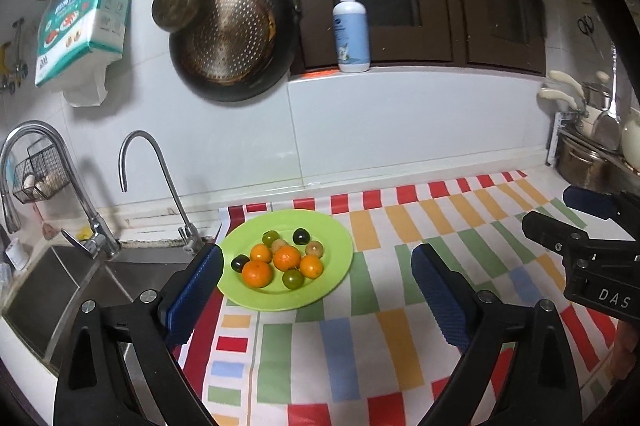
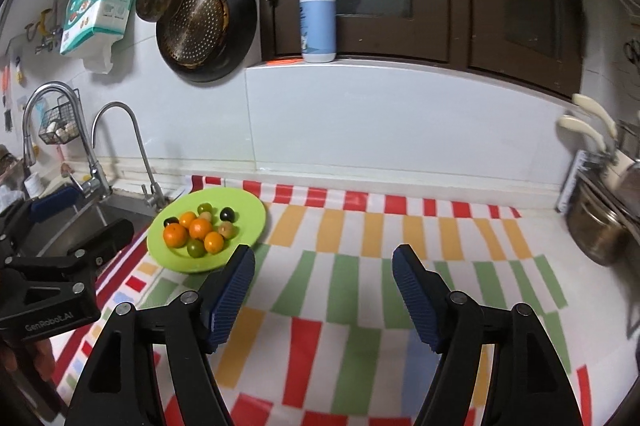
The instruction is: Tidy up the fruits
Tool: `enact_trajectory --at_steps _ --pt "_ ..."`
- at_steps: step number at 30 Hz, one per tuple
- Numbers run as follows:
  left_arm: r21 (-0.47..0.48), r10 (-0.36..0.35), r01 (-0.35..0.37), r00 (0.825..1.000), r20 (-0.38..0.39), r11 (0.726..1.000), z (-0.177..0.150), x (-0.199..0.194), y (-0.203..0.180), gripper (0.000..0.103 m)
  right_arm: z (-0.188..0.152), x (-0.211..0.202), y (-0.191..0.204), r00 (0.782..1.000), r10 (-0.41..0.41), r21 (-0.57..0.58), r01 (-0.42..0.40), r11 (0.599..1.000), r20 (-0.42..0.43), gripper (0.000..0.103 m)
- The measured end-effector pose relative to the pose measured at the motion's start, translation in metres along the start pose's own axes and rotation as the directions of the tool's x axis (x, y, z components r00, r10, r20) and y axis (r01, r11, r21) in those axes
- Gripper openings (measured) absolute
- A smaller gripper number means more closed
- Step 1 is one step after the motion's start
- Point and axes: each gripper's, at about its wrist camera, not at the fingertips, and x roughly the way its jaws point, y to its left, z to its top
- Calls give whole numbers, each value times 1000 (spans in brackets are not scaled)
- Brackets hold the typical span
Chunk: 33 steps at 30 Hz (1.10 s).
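Note:
A green plate [image 1: 332,230] [image 2: 244,201] sits on the checked tablecloth near the sink. It holds several small fruits: oranges [image 1: 287,258] [image 2: 200,228], dark green ones [image 1: 300,236] [image 2: 227,214] and a pale brownish one [image 1: 314,248] [image 2: 226,229]. My left gripper [image 1: 316,266] is open and empty, just in front of the plate. My right gripper [image 2: 323,266] is open and empty, to the right of the plate over the cloth. Each gripper shows in the other's view: the right one [image 1: 560,222], the left one [image 2: 84,209].
A sink [image 1: 60,290] with two taps [image 1: 160,177] lies left of the plate. Pans [image 1: 236,37] and a tissue pack [image 1: 84,29] hang on the wall. A pump bottle [image 1: 351,25] stands on the sill. Pots and utensils [image 2: 600,218] stand at the right.

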Motion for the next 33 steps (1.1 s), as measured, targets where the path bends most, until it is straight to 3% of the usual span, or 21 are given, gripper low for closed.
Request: enact_trajectory --at_steps 15,33 --pt "6 -17 17 999 49 1000 -5 -48 -12 103 -19 -53 -11 999 -38 42 36 998 27 78" --pt "6 -28 28 998 57 1000 -6 -63 -11 103 -23 -74 -10 997 -57 40 55 998 55 78"
